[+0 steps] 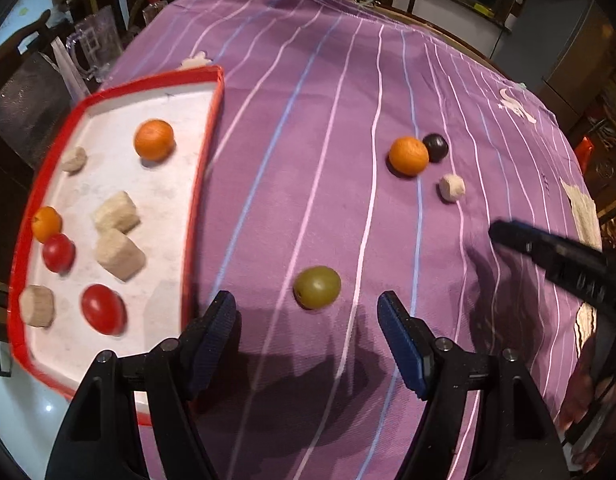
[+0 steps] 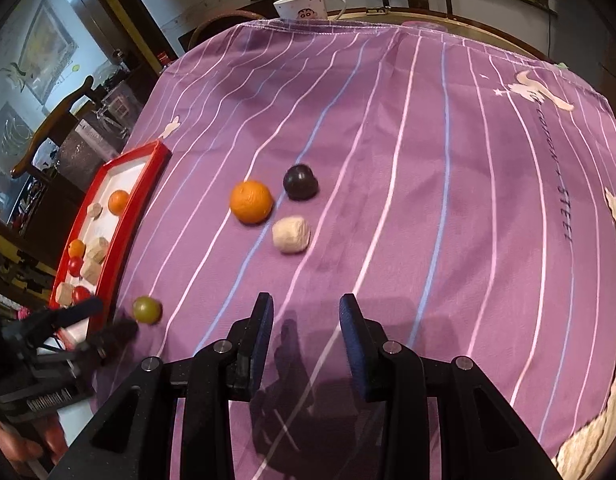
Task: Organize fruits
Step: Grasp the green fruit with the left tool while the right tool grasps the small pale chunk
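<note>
— What lies where on the tablecloth [image 1: 308, 160]?

— A tray [image 1: 212, 120] sits at its left edge, holding several fruits and blocks. A lone grape [image 1: 317, 287] lies just right of the tray, between the left gripper [image 1: 308, 312] fingers' tips.

— And further off?

— An orange [image 2: 251, 202], a plum [image 2: 300, 182] behind it to the right, a ball [image 2: 291, 234] before them. A mug [image 2: 304, 6] stands at the far edge.
</note>
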